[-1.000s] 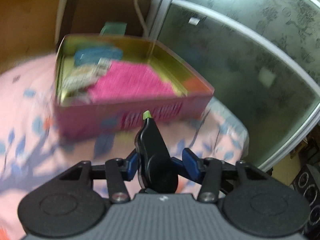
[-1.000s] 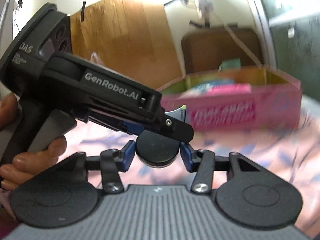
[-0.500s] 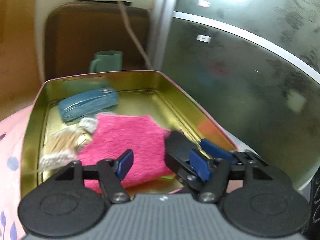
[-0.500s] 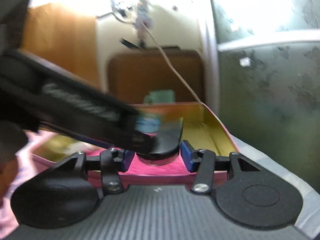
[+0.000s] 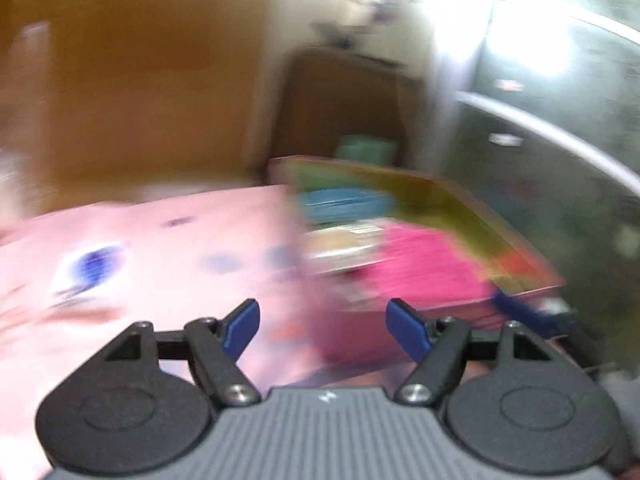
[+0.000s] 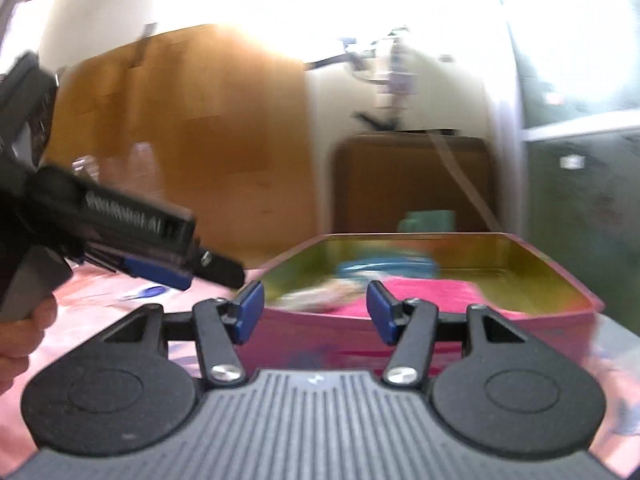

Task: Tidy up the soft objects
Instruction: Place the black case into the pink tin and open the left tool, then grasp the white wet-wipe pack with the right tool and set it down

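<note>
A pink tin box (image 6: 560, 276) with a golden inside stands on the bed. In it lie a bright pink fluffy cloth (image 6: 432, 292), a blue pouch (image 6: 384, 268) and a pale crinkly packet (image 6: 320, 294). My right gripper (image 6: 314, 292) hovers in front of the tin's near wall, open, with nothing between its blue pads. My left gripper (image 6: 220, 270) is at the left, held by a hand (image 6: 24, 328). In the blurred left wrist view, the left gripper (image 5: 322, 312) is open and empty, with the tin (image 5: 460, 208), the cloth (image 5: 424, 268) and the pouch (image 5: 344, 202) to its right.
The pink bedsheet (image 5: 160, 264) with blue prints spreads left of the tin. Behind the tin are a green mug (image 6: 428, 220) and a brown padded board (image 6: 412, 180). A wooden wardrobe (image 6: 180, 120) is at the back left, and a frosted glass door (image 5: 560, 160) at the right.
Each gripper's jaws held the other gripper's black finger; those fingers are out now and both jaws stand wider. The left view swung left, away from over the tin.
</note>
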The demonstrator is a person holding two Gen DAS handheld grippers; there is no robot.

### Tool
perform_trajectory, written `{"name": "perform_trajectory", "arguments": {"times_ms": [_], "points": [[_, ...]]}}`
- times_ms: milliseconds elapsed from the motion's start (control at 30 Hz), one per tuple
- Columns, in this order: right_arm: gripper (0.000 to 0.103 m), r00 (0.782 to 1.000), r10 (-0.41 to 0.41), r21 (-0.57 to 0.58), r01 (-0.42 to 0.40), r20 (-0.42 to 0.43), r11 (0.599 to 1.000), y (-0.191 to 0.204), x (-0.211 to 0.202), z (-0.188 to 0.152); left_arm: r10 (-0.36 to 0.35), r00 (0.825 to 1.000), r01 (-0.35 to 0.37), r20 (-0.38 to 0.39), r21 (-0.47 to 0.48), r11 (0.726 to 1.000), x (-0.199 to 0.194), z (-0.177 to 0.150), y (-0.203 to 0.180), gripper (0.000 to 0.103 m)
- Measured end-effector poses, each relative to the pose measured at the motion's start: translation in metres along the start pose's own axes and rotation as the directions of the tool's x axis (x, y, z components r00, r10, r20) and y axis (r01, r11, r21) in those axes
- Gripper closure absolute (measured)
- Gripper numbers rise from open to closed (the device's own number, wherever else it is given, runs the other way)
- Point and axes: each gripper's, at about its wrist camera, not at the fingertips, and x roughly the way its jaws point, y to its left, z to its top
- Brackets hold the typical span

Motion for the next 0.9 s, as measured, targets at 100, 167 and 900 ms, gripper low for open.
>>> {"name": "perform_trajectory", "arguments": {"times_ms": [100, 167, 900], "points": [[0.043, 0.99, 0.121, -0.02, -0.123, -0.067, 0.992, 0.028, 0.013, 0.003, 0.197, 0.98, -0.197, -0.007, -0.058, 0.979, -0.017, -0.021, 0.061, 0.031], [0.043, 0.97, 0.2, -0.009, -0.203, -0.141, 0.979, 0.046, 0.029, 0.002, 0.372, 0.928, -0.373, -0.029, -0.07, 0.925, -0.028, -0.037, 0.097, 0.031], [0.03, 0.824, 0.203, -0.006, -0.243, -0.529, 0.97, 0.217, 0.243, -0.002, 0.442, 0.896, -0.404, 0.043, -0.333, 0.852, -0.069, -0.072, 0.184, 0.024]]}}
